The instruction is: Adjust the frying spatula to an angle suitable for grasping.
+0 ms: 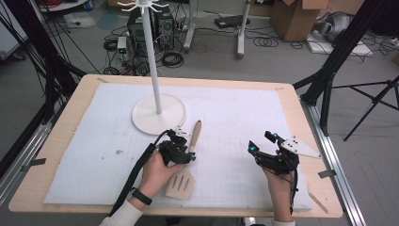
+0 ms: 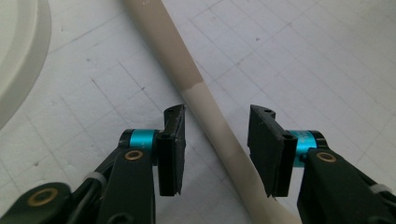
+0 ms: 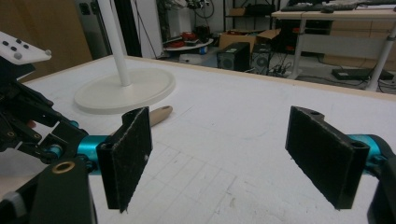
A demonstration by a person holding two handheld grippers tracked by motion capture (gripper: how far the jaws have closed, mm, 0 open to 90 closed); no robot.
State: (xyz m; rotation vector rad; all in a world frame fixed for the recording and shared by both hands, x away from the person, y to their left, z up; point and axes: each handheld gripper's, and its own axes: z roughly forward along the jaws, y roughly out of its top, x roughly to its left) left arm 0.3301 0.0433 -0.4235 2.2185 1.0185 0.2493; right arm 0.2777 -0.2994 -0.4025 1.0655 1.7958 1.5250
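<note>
A light wooden slotted spatula (image 1: 181, 182) lies on the white mat, its handle pointing away from me toward the stand. My left gripper (image 1: 185, 147) is low over the handle and open. In the left gripper view the handle (image 2: 163, 35) runs between the jaws of the left gripper (image 2: 217, 111), apart from both pads. At the mat's right my right gripper (image 1: 260, 141) is open with nothing between its fingers. From the right gripper (image 3: 222, 121) I see the handle's tip (image 3: 159, 114) and the left gripper (image 3: 28, 121).
A white stand with a tall pole and a round base (image 1: 158, 114) rises just beyond the spatula, with hooks at its top. The gridded white mat (image 1: 235, 108) covers most of the wooden table (image 1: 66, 127). Cables, boxes and tripods sit on the floor around.
</note>
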